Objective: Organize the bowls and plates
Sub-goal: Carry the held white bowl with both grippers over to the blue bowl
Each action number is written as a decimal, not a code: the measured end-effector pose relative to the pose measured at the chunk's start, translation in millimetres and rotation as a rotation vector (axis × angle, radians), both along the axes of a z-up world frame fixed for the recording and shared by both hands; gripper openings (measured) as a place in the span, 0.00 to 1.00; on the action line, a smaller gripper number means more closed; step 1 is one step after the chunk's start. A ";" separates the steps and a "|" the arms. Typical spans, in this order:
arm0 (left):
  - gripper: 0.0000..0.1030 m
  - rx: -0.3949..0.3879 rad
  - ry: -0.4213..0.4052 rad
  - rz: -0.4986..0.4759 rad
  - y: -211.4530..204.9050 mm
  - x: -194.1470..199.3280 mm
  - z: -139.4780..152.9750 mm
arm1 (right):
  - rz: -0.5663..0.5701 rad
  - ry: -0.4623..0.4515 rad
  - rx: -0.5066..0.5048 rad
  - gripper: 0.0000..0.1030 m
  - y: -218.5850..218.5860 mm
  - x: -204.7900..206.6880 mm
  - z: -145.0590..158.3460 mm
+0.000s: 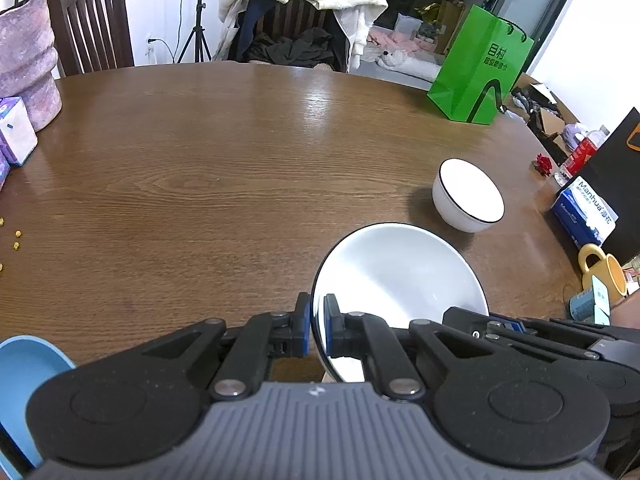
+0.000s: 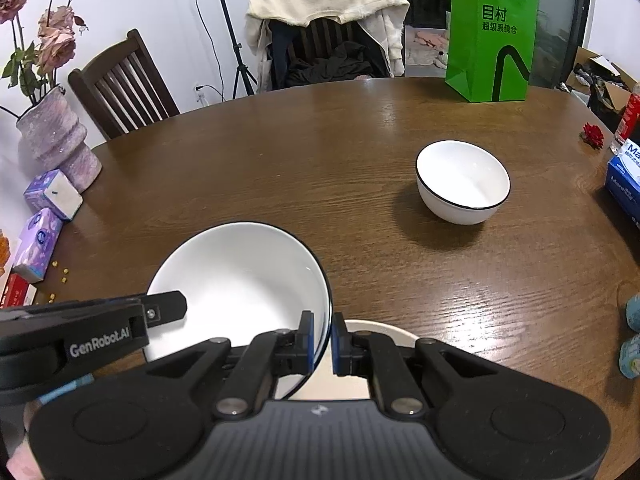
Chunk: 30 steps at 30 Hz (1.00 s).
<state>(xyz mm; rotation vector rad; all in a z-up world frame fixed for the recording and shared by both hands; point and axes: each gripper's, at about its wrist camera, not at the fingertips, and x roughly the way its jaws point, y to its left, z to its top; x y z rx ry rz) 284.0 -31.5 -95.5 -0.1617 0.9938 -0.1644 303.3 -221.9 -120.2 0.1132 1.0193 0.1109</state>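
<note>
plate empty, both jaws clamp its rim | bowl empty

The cream plate lies mostly hidden beneath the right gripper; the blue dish (at eight o'clock) is cut off.

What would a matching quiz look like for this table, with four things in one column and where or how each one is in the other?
Things:
1. wide white bowl
2. small white bowl
3. green bag
4. pink vase

Places or states:
A. standing at the table's far right edge
B. free on the table, upright, nothing touching it
C. rim pinched by the left gripper and right gripper
D. at the table's left edge, holding flowers

Pairs: 1-C, 2-B, 3-A, 4-D
</note>
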 end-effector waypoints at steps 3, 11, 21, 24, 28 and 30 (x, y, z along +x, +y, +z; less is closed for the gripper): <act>0.07 -0.002 -0.003 -0.005 3.0 -3.6 0.6 | -0.003 -0.004 -0.001 0.08 2.4 -5.1 1.4; 0.07 -0.007 -0.010 -0.003 16.1 -15.1 2.6 | -0.004 -0.011 -0.009 0.08 13.9 -17.6 5.2; 0.07 -0.009 -0.017 0.009 34.8 -28.7 4.1 | 0.005 -0.015 -0.012 0.08 32.7 -29.0 7.9; 0.07 -0.009 -0.020 0.014 41.3 -32.9 5.5 | 0.011 -0.017 -0.014 0.08 39.3 -33.0 8.7; 0.07 -0.008 -0.020 0.021 47.8 -37.1 6.2 | 0.020 -0.020 -0.014 0.08 46.5 -37.4 10.0; 0.07 -0.007 -0.021 0.022 51.0 -39.4 6.8 | 0.023 -0.021 -0.013 0.08 50.0 -39.8 10.1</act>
